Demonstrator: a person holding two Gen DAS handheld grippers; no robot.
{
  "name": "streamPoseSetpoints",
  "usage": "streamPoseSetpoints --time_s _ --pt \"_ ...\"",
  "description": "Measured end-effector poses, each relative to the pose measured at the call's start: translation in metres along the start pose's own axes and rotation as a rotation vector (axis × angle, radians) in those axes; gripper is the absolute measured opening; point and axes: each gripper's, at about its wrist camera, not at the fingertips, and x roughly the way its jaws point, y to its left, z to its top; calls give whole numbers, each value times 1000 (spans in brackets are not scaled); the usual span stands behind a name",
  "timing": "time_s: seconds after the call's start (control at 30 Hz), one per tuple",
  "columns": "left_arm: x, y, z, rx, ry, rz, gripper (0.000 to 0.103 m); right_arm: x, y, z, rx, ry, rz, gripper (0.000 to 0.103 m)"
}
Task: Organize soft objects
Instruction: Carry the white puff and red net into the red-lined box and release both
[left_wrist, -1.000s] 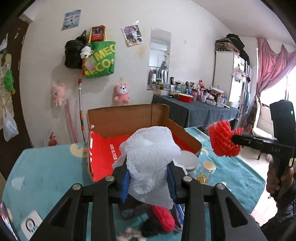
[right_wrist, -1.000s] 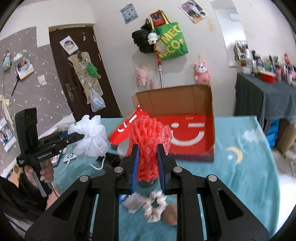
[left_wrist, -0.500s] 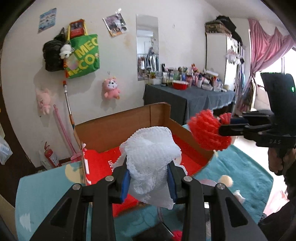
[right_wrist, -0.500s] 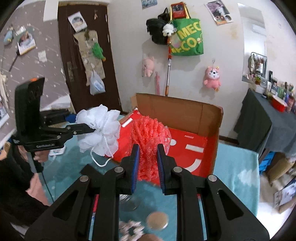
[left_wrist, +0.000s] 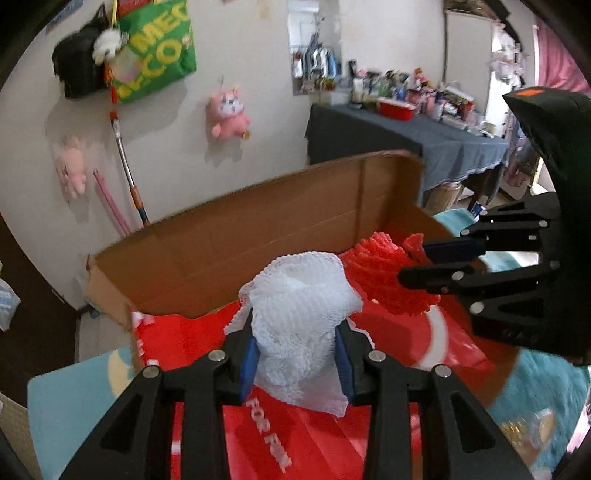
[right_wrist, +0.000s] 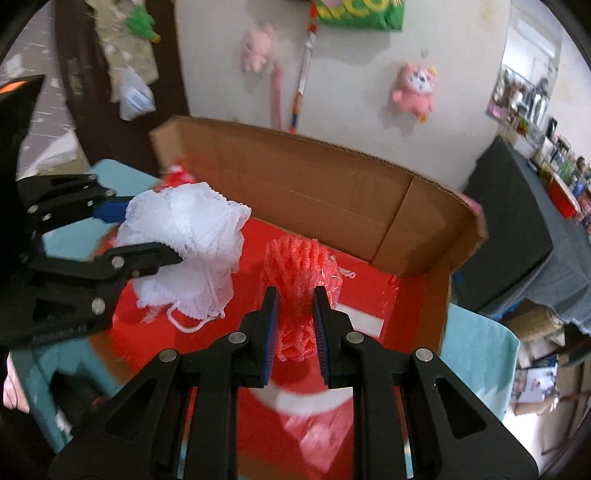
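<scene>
Teal cloth covers the surface (left_wrist: 70, 410), and on it stands an open brown cardboard box with a red printed floor (left_wrist: 258, 236), its tall back wall towards a pale room wall. On that wall hang a green tote bag (left_wrist: 155, 55), a black bag (left_wrist: 79, 70) and two pink plush toys (left_wrist: 225, 116); a dark-clothed side table crowded with small bottles (left_wrist: 402, 136) stands to the right.

The left tongs (left_wrist: 295, 354) grip a white mesh bath pouf (left_wrist: 299, 314) over the near left part of the box, blue pads pressed into its sides. The right tongs (right_wrist: 295, 321) are clamped on a red mesh bath pouf (right_wrist: 295, 273) over the middle of the box floor. The two poufs hang close beside each other, just apart.

Much of the frame is motion-blurred. The box's front edge is hidden behind the tongs' black arms, so whether either pouf touches the floor cannot be told. Small items on the cloth at the right (left_wrist: 528, 428) are too smeared to name. The hands holding the tongs are out of sight.

The red floor lies bare around both poufs, with cardboard walls at the back and right.
</scene>
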Motion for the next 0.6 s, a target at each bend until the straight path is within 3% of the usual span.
streamPoseSetpoints --time_s 0.13,0.3,0.6 --pt "44 19 4 -88 75 -13 39 45 -15 15 61 90 7 18" --pt "66 31 1 -155 86 -20 43 77 -23 25 113 129 -10 18" --pt "64 34 -4 -163 50 -6 53 77 -32 20 168 112 15 19"
